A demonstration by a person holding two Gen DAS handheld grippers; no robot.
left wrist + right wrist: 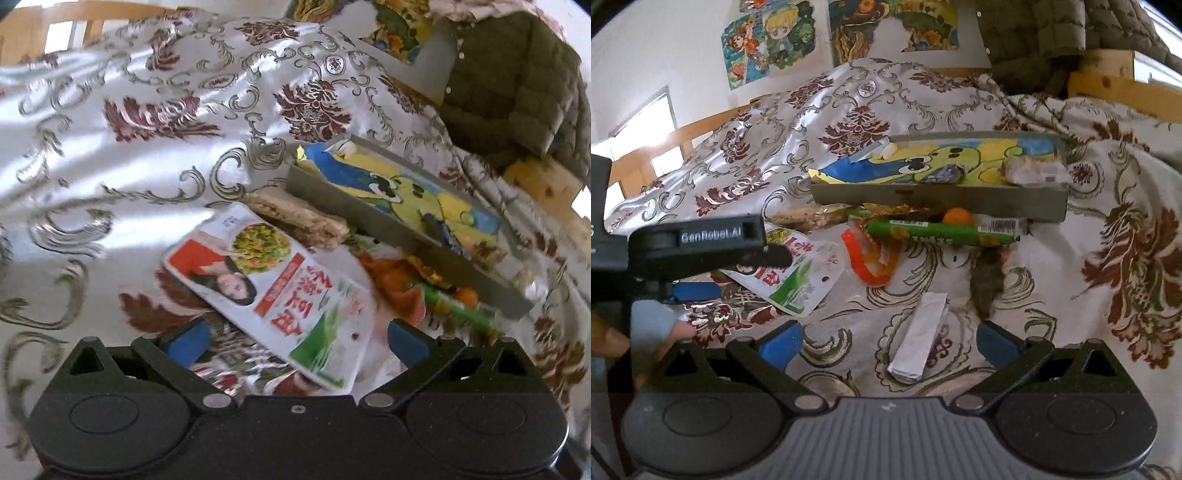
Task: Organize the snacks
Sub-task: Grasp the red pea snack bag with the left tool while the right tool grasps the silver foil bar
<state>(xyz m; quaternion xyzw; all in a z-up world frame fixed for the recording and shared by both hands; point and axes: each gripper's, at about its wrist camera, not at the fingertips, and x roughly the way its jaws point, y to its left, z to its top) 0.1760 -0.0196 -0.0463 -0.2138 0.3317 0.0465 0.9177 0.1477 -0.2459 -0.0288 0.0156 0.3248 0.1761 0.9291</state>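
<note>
Both grippers hover with fingers spread wide over snacks on a patterned cloth.

The left gripper (297, 341) frames a white snack packet (273, 295), grasping nothing. Only the right wrist view shows the silver wrapped bar (918, 336) between the right gripper (890, 343) fingers, untouched. Beyond lie a green stick packet (942, 233) and the grey tray (938, 201).

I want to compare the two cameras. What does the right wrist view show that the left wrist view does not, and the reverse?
Only the right wrist view shows the silver wrapped bar, the dark furry item and the left gripper from outside. Only the left wrist view shows the white packet's printed face in full. Both show the grey tray, the green stick snack and the grain bar, all outside the tray.
</note>
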